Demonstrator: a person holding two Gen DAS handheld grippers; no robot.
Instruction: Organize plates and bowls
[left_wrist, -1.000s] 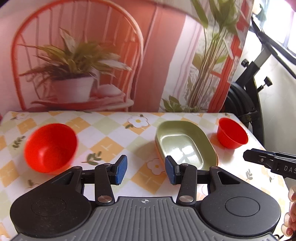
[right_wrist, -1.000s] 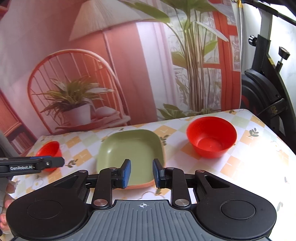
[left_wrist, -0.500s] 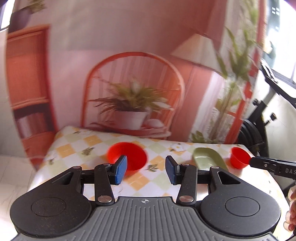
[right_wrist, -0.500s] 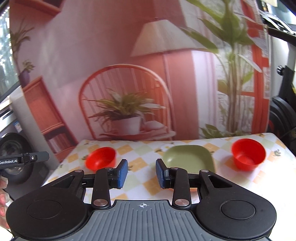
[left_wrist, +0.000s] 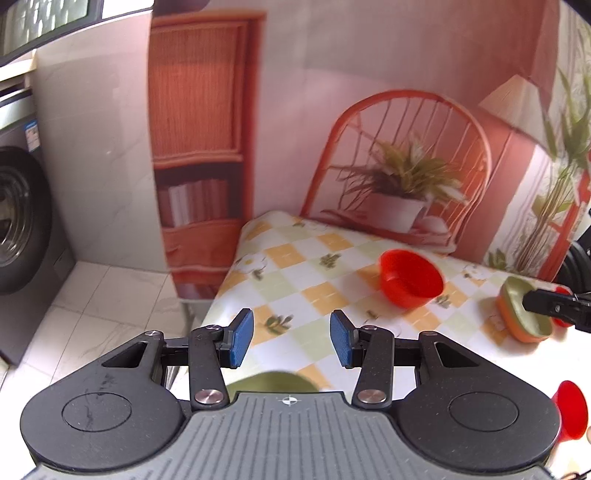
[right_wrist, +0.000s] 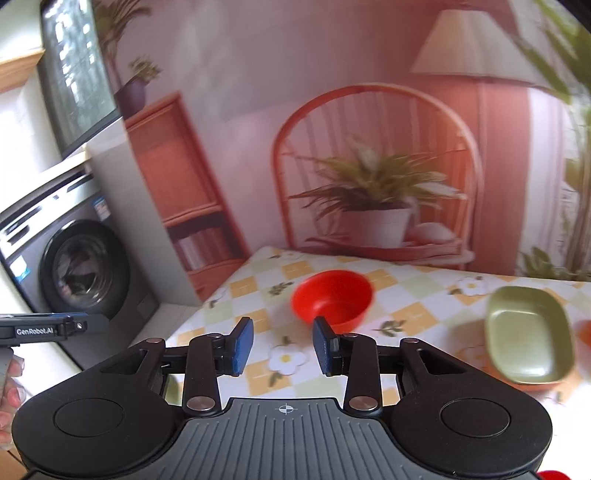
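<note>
My left gripper is open and empty, held above the table's front left part. A red bowl sits beyond it to the right. Further right, a green dish rests stacked on an orange one. My right gripper is also open and empty, and the red bowl lies just past its fingertips. The green dish is on its right. A second red bowl shows at the lower right edge. An olive-green shape is mostly hidden under the left gripper.
The checked tablecloth ends at a left edge with tiled floor below. A washing machine stands to the left. A printed backdrop hangs behind the table. A hand holds the left gripper.
Both views have pulled back from the table and swung left, so the bowls and dish look smaller and further right. The right gripper's jaws stand a little wider.
</note>
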